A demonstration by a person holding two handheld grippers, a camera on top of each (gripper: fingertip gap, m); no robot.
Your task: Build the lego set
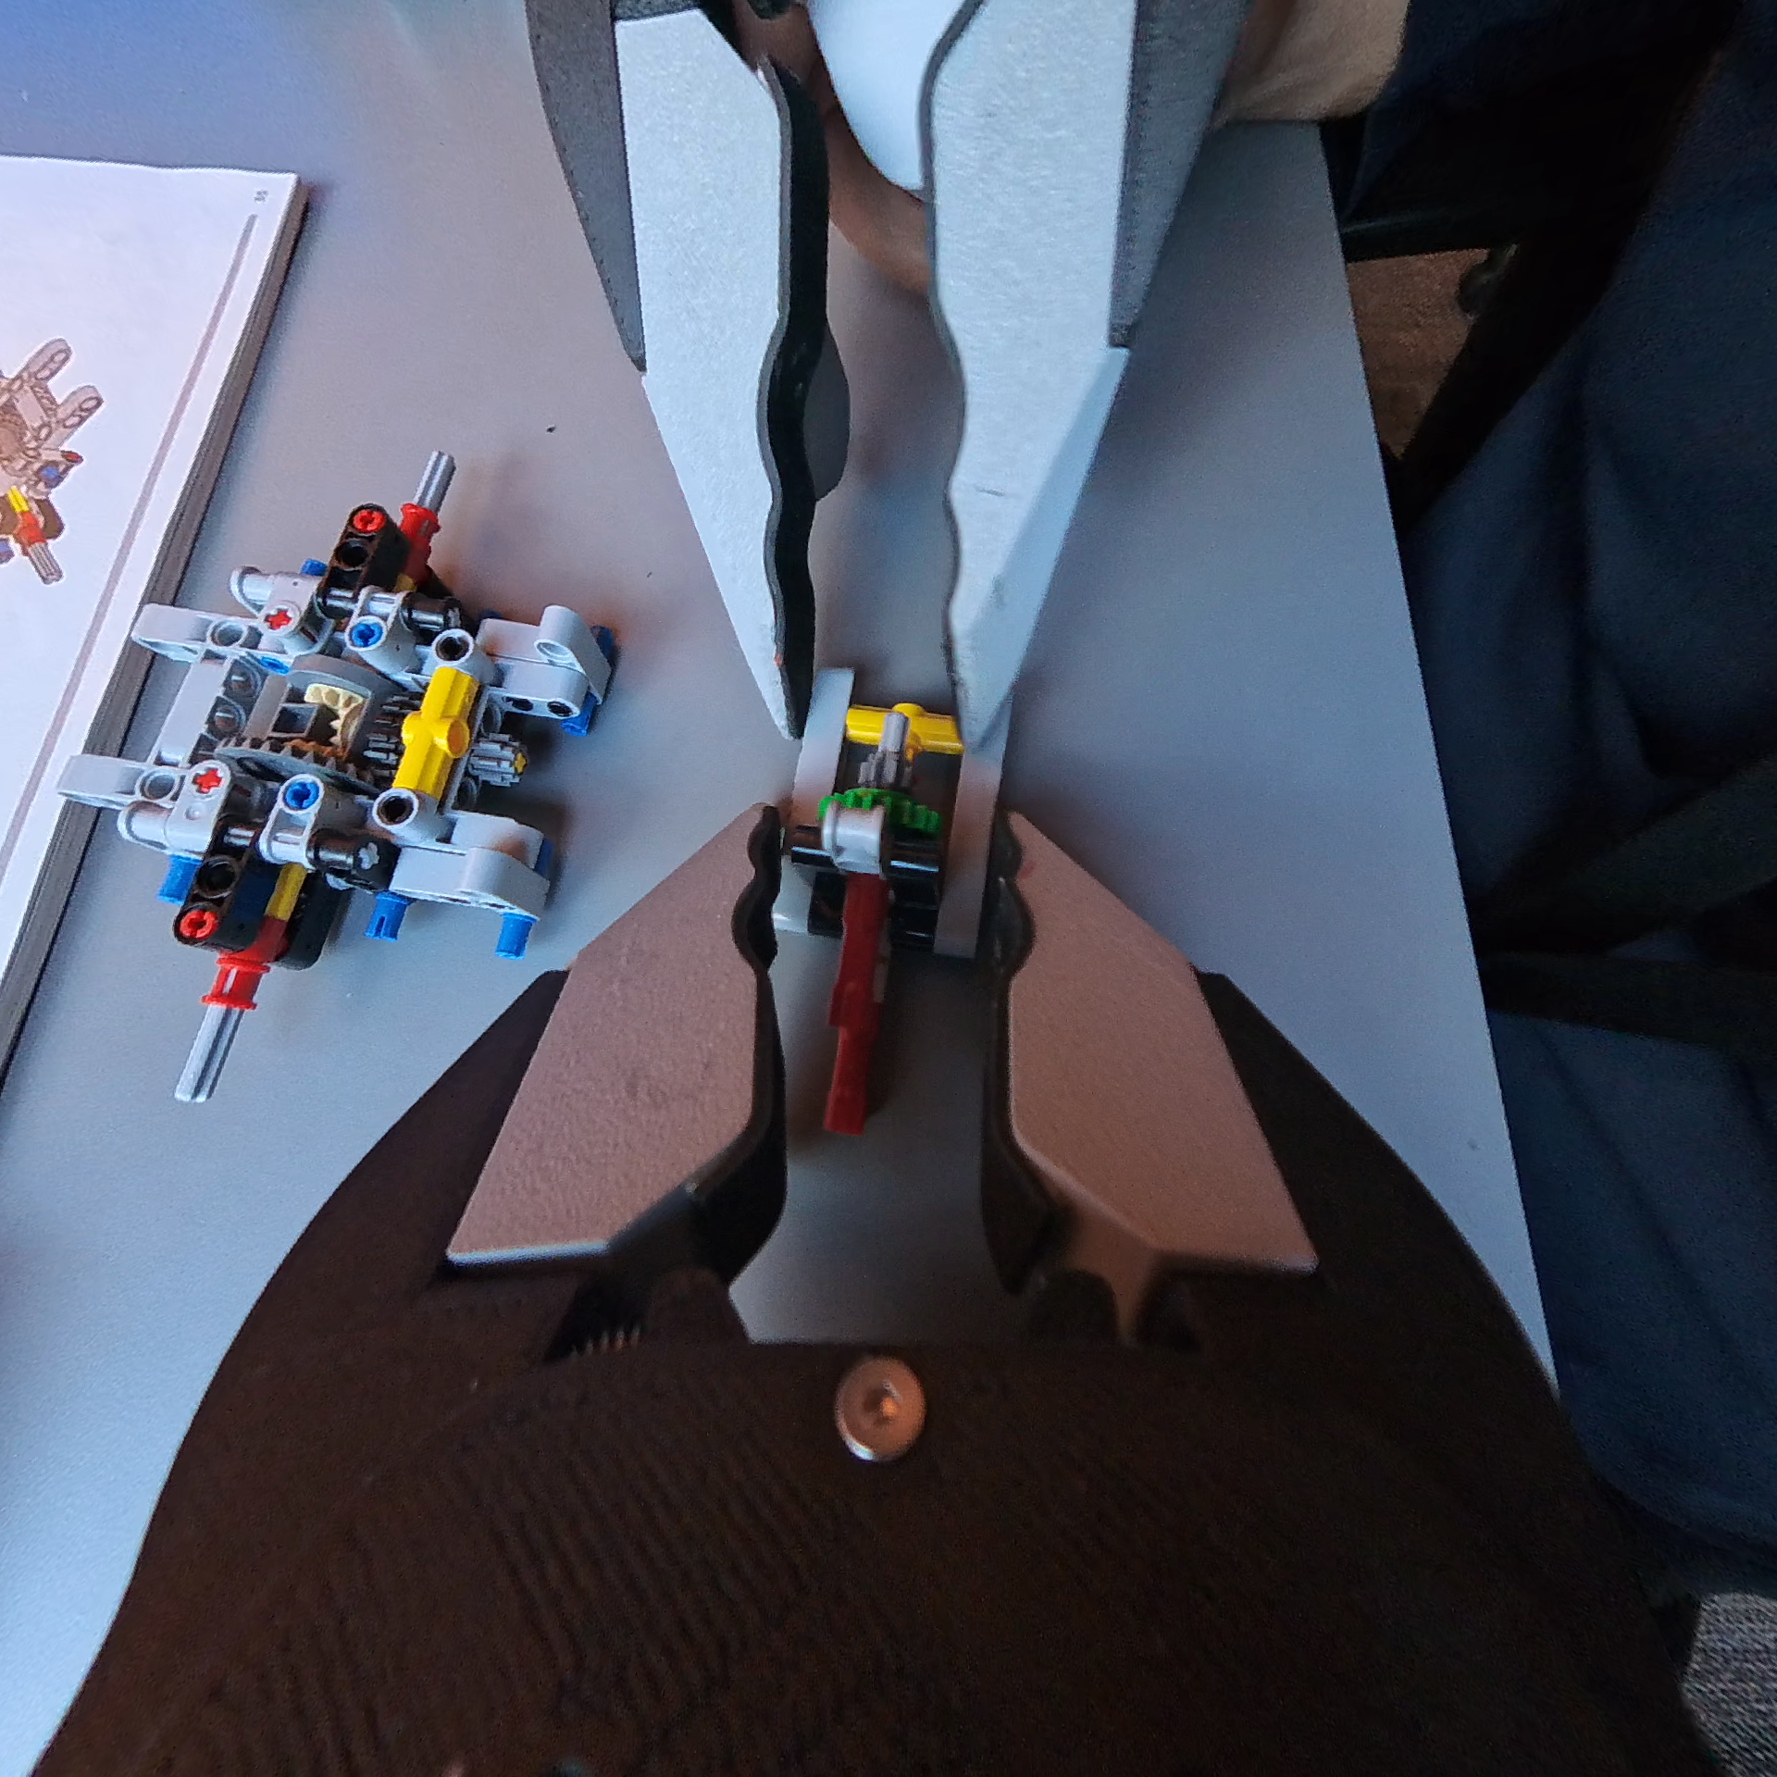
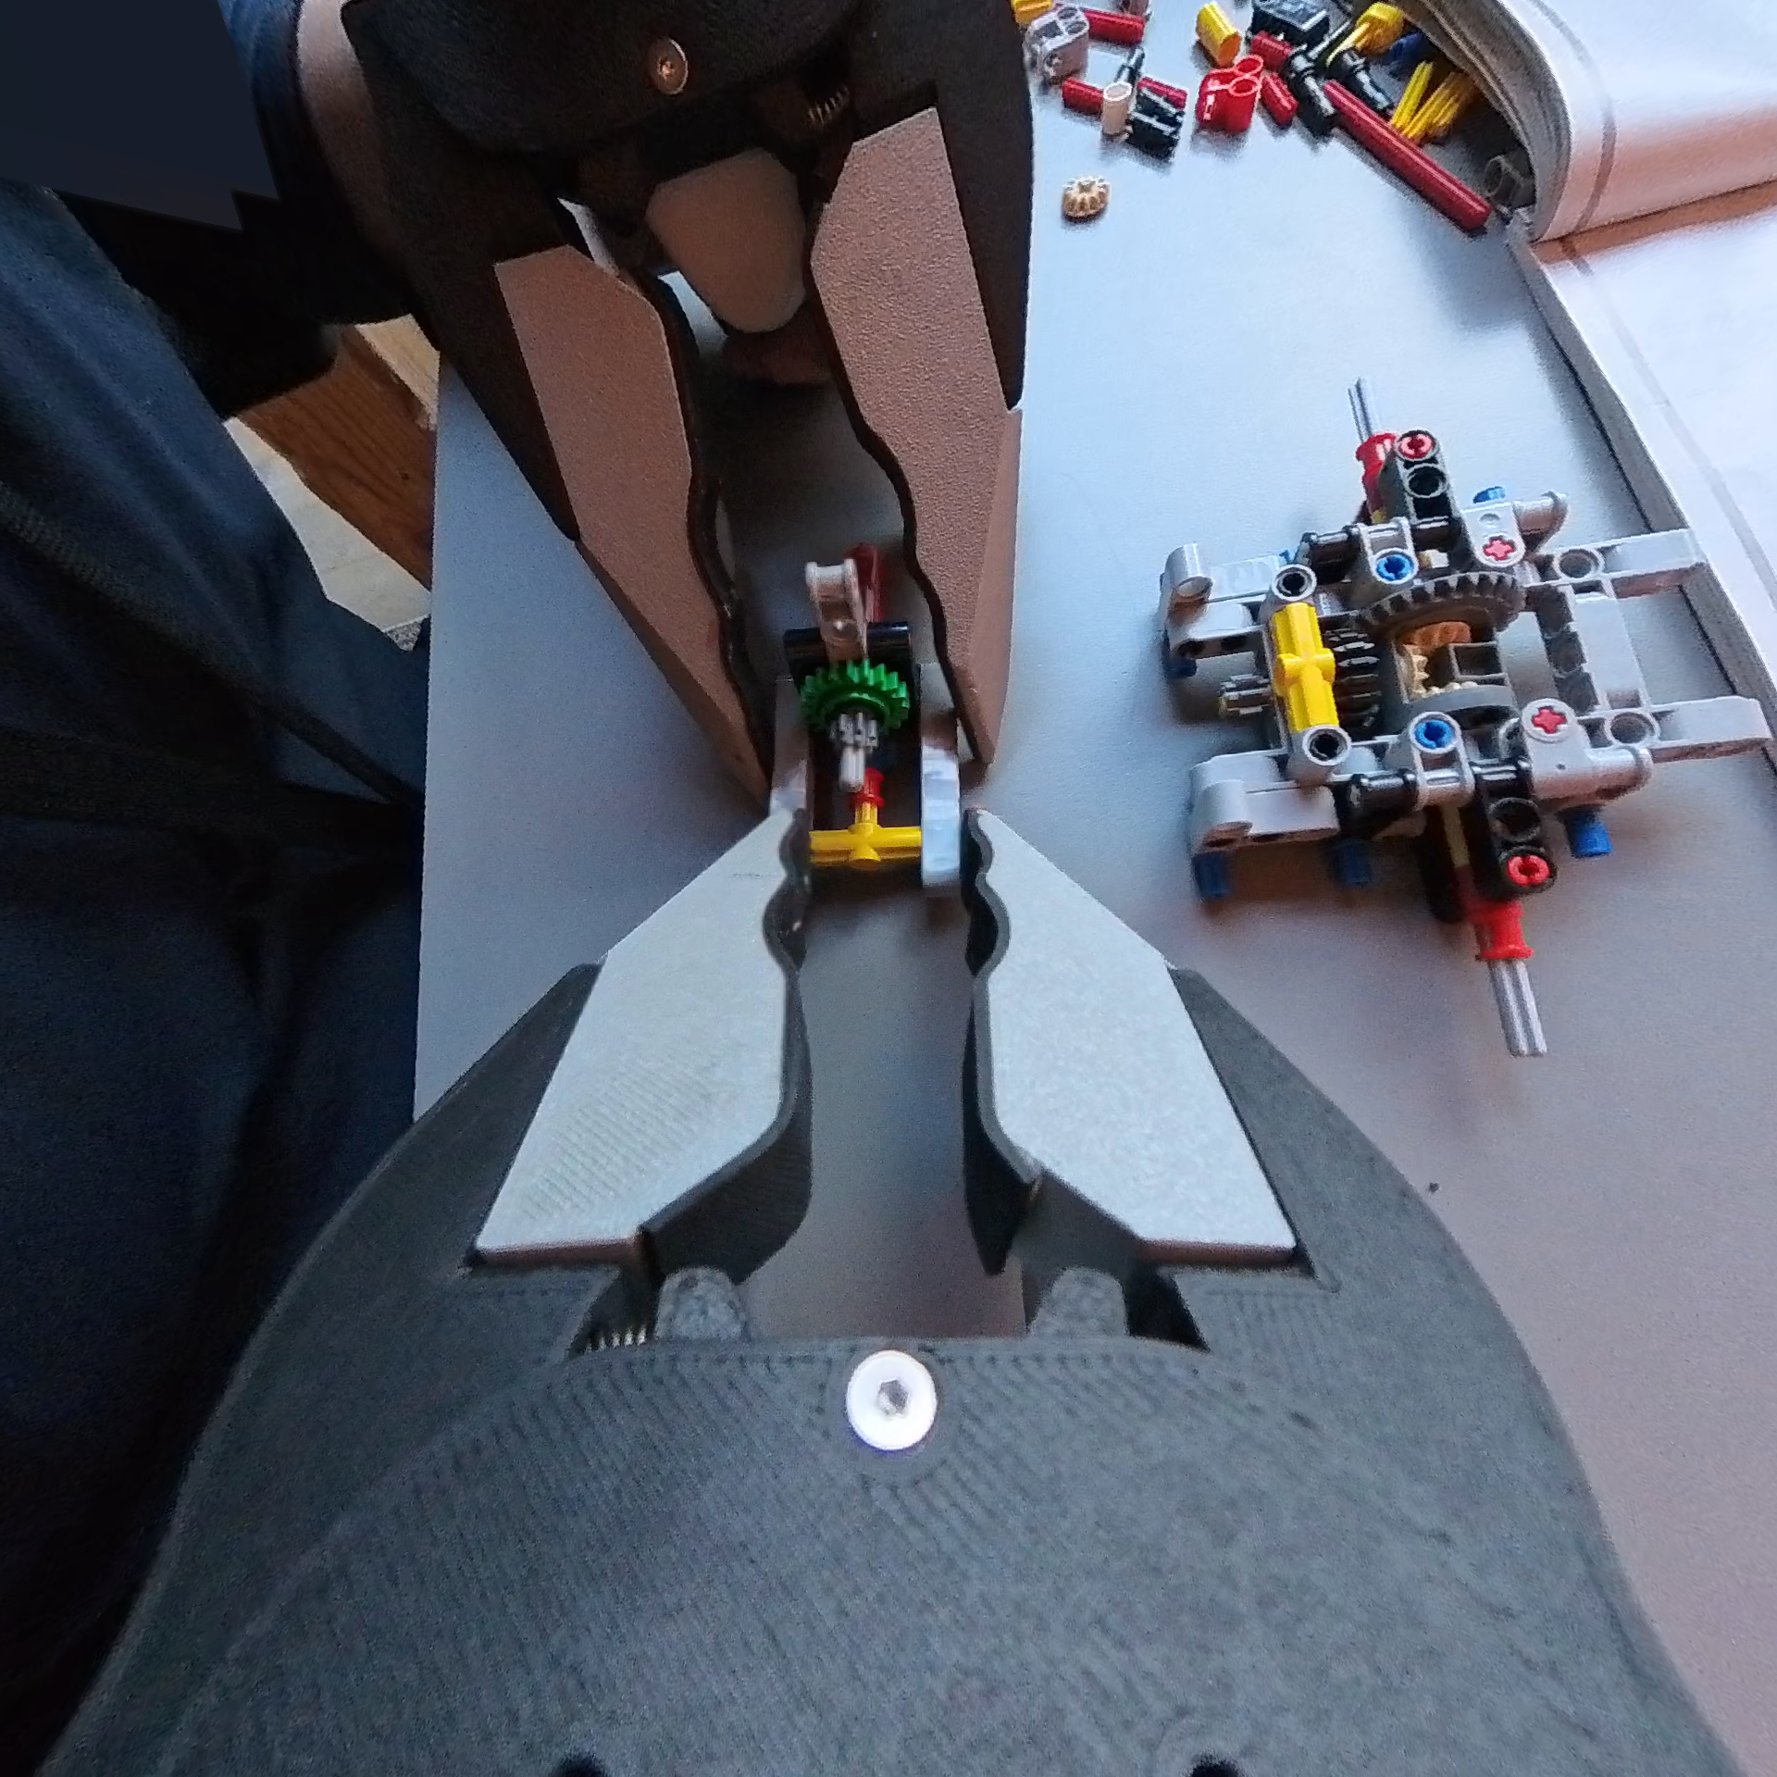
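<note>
Two hand-held grippers [image 1: 880, 865] [image 2: 880, 846] clamp small gear frame [image 2: 865, 769]; larger assembly [image 2: 1442, 692] nearby.

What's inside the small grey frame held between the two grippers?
Inside the frame: a green gear, a small grey gear, a yellow cross-piece and a red axle sticking out one end. The underside is hidden.

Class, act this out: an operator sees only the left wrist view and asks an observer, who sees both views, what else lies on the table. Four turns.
Operator: Besides the big grey assembly, are there spare parts?
Observer: Yes, a pile of loose red, yellow and black pieces lies at the far end of the table, beside the open booklet.
Operator: Any gear lying alone?
Observer: One small tan gear sits apart from that pile.
</note>
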